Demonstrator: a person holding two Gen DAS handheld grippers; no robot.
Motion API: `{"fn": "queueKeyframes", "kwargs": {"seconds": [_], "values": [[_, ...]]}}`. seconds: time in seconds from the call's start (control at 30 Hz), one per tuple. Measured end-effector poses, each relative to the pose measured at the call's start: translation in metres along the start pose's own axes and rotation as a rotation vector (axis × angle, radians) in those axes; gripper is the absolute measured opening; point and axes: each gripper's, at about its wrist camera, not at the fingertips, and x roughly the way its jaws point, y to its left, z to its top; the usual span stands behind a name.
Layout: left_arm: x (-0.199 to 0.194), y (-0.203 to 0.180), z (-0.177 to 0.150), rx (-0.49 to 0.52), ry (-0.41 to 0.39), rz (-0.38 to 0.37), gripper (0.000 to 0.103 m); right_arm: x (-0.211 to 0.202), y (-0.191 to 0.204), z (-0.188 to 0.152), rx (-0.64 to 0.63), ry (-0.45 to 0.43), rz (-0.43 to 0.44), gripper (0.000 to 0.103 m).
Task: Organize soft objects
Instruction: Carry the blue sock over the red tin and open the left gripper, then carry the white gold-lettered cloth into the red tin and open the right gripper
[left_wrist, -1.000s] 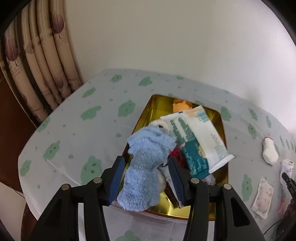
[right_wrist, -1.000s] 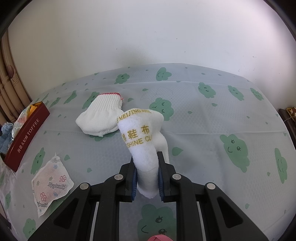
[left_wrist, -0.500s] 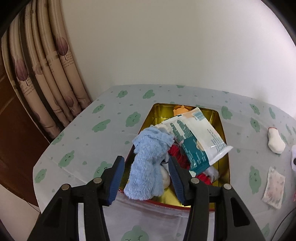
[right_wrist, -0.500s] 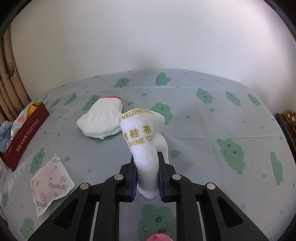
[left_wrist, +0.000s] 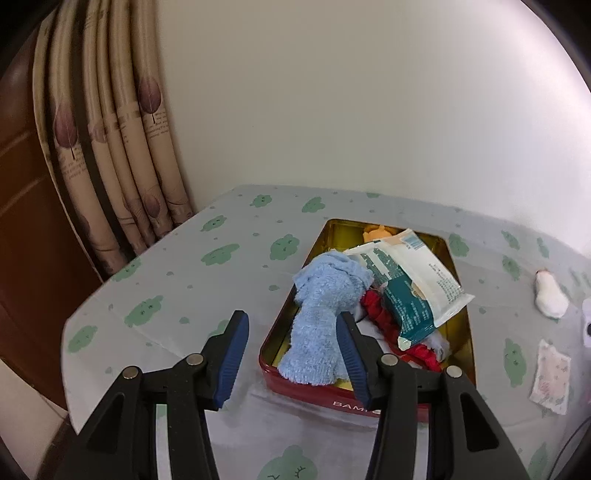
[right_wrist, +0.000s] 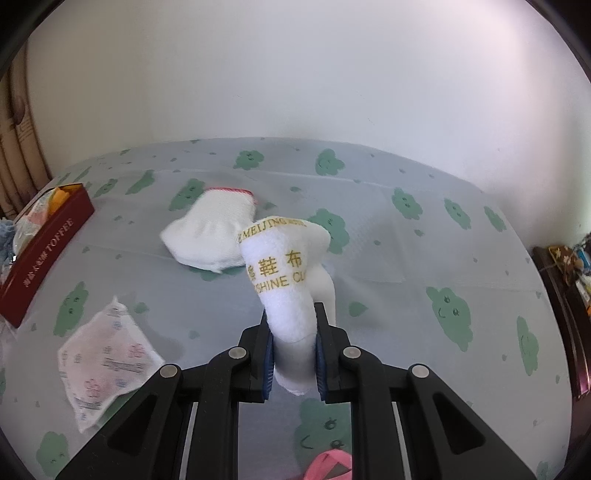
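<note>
the right claw (right_wrist: 293, 354) is clamped on the white shoe cloth (right_wrist: 286, 280), whose long axis stands up out of the jaws. the red tin (right_wrist: 44, 247) lies far left. the left claw (left_wrist: 291, 354), jaws apart and empty, hangs by the tin, nearer.

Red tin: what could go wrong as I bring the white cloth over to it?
The red tin is already heaped: the wipes packet juts above its rim and the blue towel drapes over the front edge. Another item may slide off. The white cloth flops above the right tongs and could snag.
</note>
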Motion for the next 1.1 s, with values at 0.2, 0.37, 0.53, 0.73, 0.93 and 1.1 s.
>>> {"fn": "queueKeyframes", "kwargs": {"seconds": [0.2,0.37,0.53,0.73,0.93,1.1], "values": [[-0.006,0.015,0.0,-0.05,-0.031,-0.003,0.05,-0.011,0.029,0.013,-0.053,-0.014,0.031,0.016],[-0.007,0.017,0.0,-0.071,-0.034,-0.043,0.05,-0.022,0.065,0.024,-0.107,-0.032,0.084,0.016],[-0.013,0.008,0.0,-0.039,-0.054,-0.096,0.052,-0.034,0.108,0.033,-0.166,-0.043,0.156,0.016],[-0.024,-0.001,0.0,-0.012,-0.092,-0.174,0.053,-0.051,0.168,0.041,-0.237,-0.06,0.272,0.016],[-0.03,0.014,0.003,-0.084,-0.137,-0.141,0.055,-0.066,0.225,0.043,-0.318,-0.072,0.377,0.016],[-0.026,0.032,0.005,-0.162,-0.138,-0.055,0.055,-0.069,0.271,0.046,-0.366,-0.065,0.457,0.016]]}}
